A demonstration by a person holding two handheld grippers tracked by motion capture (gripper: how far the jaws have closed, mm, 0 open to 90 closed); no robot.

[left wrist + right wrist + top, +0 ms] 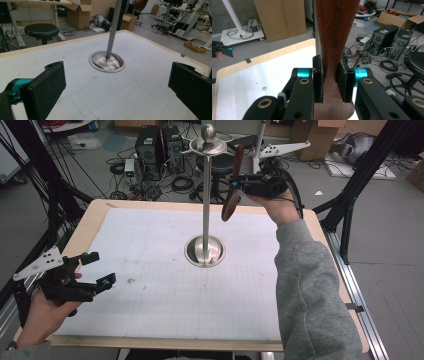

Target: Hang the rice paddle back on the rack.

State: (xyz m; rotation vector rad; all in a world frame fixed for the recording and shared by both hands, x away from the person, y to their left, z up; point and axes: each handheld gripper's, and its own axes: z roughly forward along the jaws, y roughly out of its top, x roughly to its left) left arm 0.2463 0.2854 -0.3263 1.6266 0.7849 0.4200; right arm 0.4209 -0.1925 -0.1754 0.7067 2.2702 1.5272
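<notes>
Wooden spatula [231,190], brown, clamped by its handle between the pads of the right gripper [235,183] and held aloft just beside the steel stand [205,215] at mid-table [150,290]; left gripper [97,269] spread wide, holding nothing, near the table's left edge.

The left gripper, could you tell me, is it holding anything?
No, the left gripper has its jaws wide apart with just the white mat between them.
</notes>
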